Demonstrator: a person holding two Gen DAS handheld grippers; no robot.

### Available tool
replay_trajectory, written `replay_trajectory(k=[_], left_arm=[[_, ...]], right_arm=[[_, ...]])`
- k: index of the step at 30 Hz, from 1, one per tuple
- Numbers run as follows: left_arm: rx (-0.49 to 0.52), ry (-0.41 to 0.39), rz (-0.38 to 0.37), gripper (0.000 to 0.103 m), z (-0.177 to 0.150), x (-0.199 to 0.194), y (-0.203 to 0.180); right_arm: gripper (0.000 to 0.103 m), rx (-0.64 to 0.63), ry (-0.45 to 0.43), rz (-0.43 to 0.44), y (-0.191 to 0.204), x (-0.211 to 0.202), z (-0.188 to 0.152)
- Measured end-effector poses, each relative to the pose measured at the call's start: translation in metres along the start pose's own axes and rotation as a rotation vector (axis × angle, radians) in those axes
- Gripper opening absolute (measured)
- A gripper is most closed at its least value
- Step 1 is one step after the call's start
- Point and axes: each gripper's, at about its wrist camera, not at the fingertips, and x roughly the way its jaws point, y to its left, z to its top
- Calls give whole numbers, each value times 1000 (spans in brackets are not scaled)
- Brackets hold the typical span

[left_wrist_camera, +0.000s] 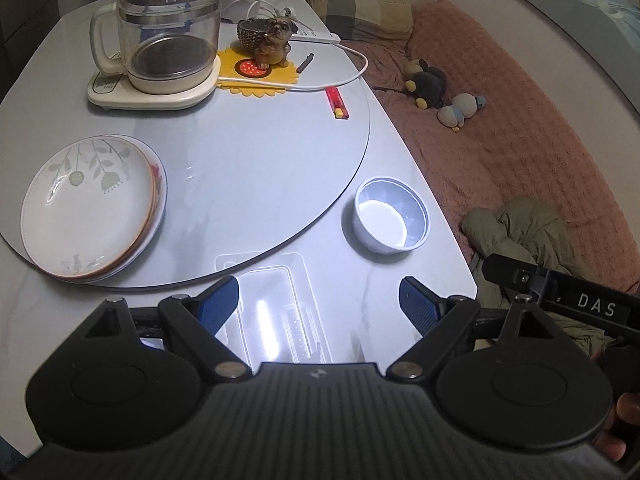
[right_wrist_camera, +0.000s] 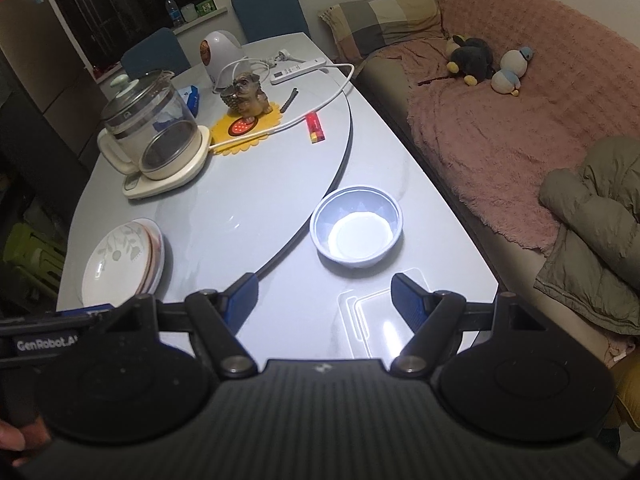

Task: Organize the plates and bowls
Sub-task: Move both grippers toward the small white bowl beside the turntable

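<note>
Well beyond our fingertips and off to their left we see a glass kettle on its cream base, with a dog figurine just beside it on a yellow mat. A red lighter lies farther ahead, while a clear plastic lid lies flat between and under our left fingers. Out past the right fingers, plush toys and an olive jacket rest on the pink sofa.

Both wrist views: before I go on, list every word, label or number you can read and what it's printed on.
"DAS": white letters on the black bar of the right gripper, seen at the right edge of the left wrist view.
"GenRobot.A", cut off after that: on the black bar of the left gripper, at the left edge of the right wrist view.
Kettle base panel markings: too small to read.
White remote buttons: too blurred to read.
</note>
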Motion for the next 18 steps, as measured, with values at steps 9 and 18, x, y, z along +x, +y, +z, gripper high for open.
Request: replay_trajectory(k=[9,18], left_arm=[[-46,33,14,90,18,44,-22],[-57,60,7,89,42,96,-40]], right_arm=[[74,-14,40,23,-34,31,28],[64,-17,90,34,-62,70,47]])
